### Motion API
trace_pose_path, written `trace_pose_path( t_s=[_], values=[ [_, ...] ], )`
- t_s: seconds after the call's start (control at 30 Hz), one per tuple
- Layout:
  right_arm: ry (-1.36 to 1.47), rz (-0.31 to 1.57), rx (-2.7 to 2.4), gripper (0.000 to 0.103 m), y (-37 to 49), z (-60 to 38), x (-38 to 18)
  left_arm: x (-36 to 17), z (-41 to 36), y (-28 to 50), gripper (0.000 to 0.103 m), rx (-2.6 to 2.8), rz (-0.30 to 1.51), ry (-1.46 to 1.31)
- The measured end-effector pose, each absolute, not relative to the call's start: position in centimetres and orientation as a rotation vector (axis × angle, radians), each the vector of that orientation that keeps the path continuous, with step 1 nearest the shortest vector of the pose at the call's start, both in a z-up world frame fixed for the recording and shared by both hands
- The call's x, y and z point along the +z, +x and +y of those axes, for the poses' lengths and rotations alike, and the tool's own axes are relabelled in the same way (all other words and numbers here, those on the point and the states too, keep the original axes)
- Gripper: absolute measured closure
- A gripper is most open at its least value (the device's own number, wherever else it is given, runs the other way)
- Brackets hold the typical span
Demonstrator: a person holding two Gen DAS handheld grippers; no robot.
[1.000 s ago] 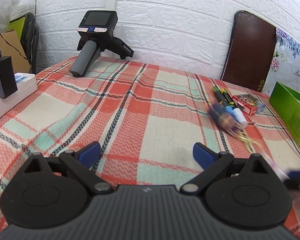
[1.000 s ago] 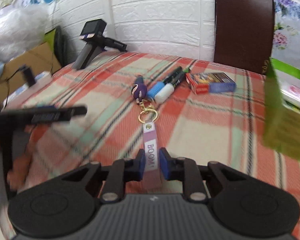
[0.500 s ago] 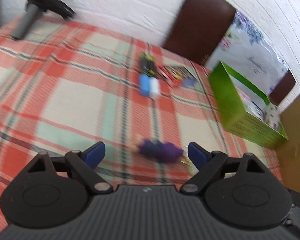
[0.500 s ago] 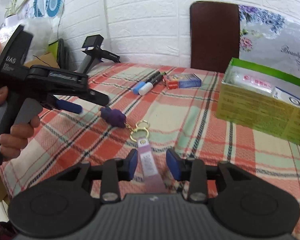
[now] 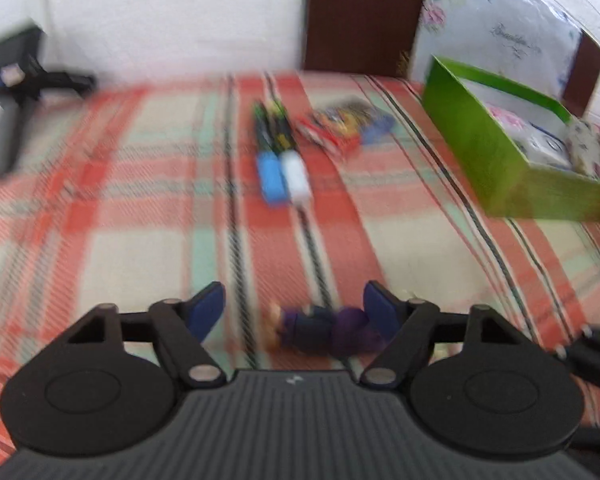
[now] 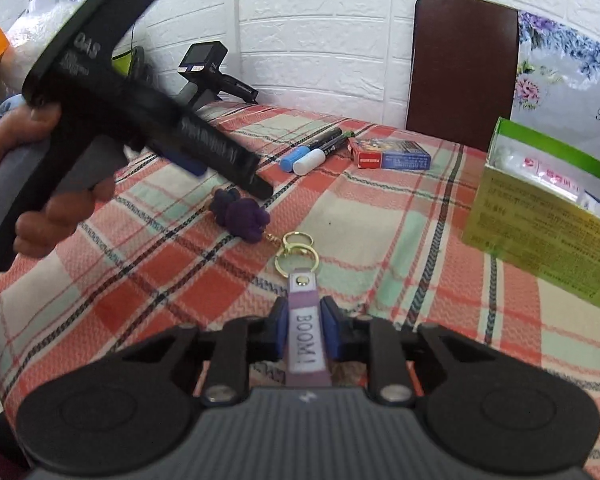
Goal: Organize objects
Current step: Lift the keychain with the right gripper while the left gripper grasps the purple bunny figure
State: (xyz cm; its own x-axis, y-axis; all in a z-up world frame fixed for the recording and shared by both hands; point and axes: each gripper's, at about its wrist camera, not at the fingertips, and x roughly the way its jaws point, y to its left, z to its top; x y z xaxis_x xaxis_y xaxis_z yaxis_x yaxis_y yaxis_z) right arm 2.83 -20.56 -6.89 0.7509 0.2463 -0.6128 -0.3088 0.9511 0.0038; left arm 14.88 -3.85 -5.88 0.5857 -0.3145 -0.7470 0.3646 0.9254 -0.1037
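A keychain lies on the plaid cloth: a purple figure (image 6: 242,216), gold rings (image 6: 296,250) and a lilac "BOOM!" strap (image 6: 306,334). My right gripper (image 6: 305,330) is shut on the strap. My left gripper (image 5: 296,312) is open, with the purple figure (image 5: 324,330) lying between its fingers, nearer the right one; whether it touches is blurred. The left gripper also shows in the right wrist view (image 6: 228,172), just above the figure.
Two markers with blue and white caps (image 6: 314,152) and a small red-blue card box (image 6: 390,154) lie further back. A green open box (image 6: 540,216) holding packets stands at right. A spare black gripper (image 6: 208,76) rests at the far left. A brown chair back (image 6: 464,68) stands by the wall.
My left gripper has swung over to the purple figure, which now lies between its open fingers. My right gripper opened about half a second ago and has closed on the strap again.
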Motion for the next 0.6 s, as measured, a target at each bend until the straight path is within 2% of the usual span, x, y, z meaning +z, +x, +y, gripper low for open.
trace_pose_path(
  t_s=[0.07, 0.3, 0.37, 0.43, 0.6],
  values=[
    [-0.070, 0.654, 0.285, 0.084, 3.3, -20.8, -7.0, -6.2, -3.0, 14.6, 0.029, -0.408, 0.928, -0.020],
    [0.005, 0.645, 0.269, 0.084, 5.1, -20.6, -7.3, -5.2, -3.3, 11.0, 0.027, -0.471, 0.927, -0.041],
    [0.019, 0.650, 0.284, 0.080, 5.0, -20.7, -7.2, -4.3, -3.2, 10.6, 0.017, -0.451, 0.867, 0.012],
    [0.029, 0.652, 0.292, 0.077, 4.6, -20.9, -7.2, -3.9, -3.2, 10.5, 0.014, -0.433, 0.835, 0.058],
    [0.039, 0.655, 0.292, 0.071, 4.0, -20.8, -7.2, -5.1, -4.0, 11.2, 0.016, -0.467, 0.895, 0.101]
  ],
)
